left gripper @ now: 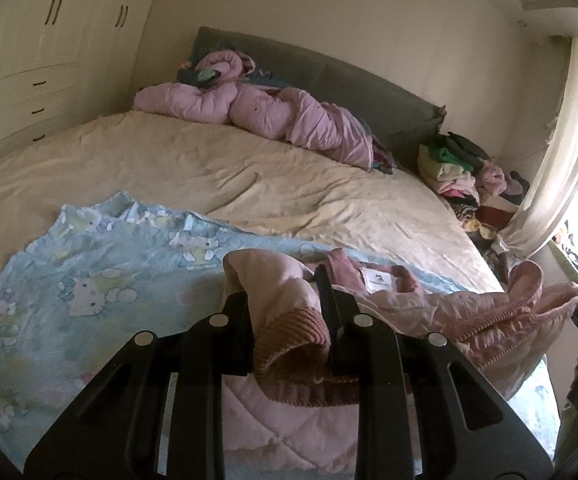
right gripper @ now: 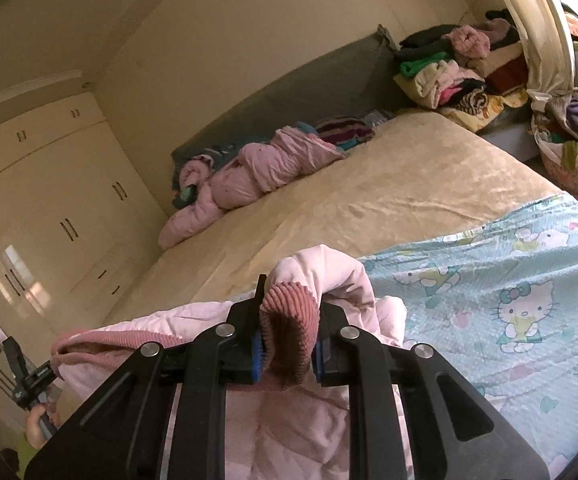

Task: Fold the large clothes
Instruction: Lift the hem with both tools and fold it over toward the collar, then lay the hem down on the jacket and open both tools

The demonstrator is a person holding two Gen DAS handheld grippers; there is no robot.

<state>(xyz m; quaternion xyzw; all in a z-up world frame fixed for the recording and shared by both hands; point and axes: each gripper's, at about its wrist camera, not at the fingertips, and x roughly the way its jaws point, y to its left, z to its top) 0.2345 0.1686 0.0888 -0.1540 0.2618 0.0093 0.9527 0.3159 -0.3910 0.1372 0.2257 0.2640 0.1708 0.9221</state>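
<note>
Left gripper [left gripper: 289, 316] and right gripper [right gripper: 289, 336] each clamp a ribbed corduroy cuff of the pink quilted jacket [left gripper: 409, 304]. Risk: uneven pulling could slip a cuff free or drag the pale-blue cartoon-print sheet [right gripper: 489, 288] askew.

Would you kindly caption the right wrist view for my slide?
Right gripper clamps the ribbed cuff of a pink jacket over a cartoon-print sheet on the bed.

The pink quilted jacket [left gripper: 409, 308] lies crumpled on the bed's near end, over a light-blue cartoon-print blanket [left gripper: 101, 264]. Its darker ribbed cuffs [right gripper: 289, 320] are lifted and pinched. A white label shows inside the collar. The body spreads loosely between the raised cuffs, apparently still unfolded, though its lower part is hidden.
</note>
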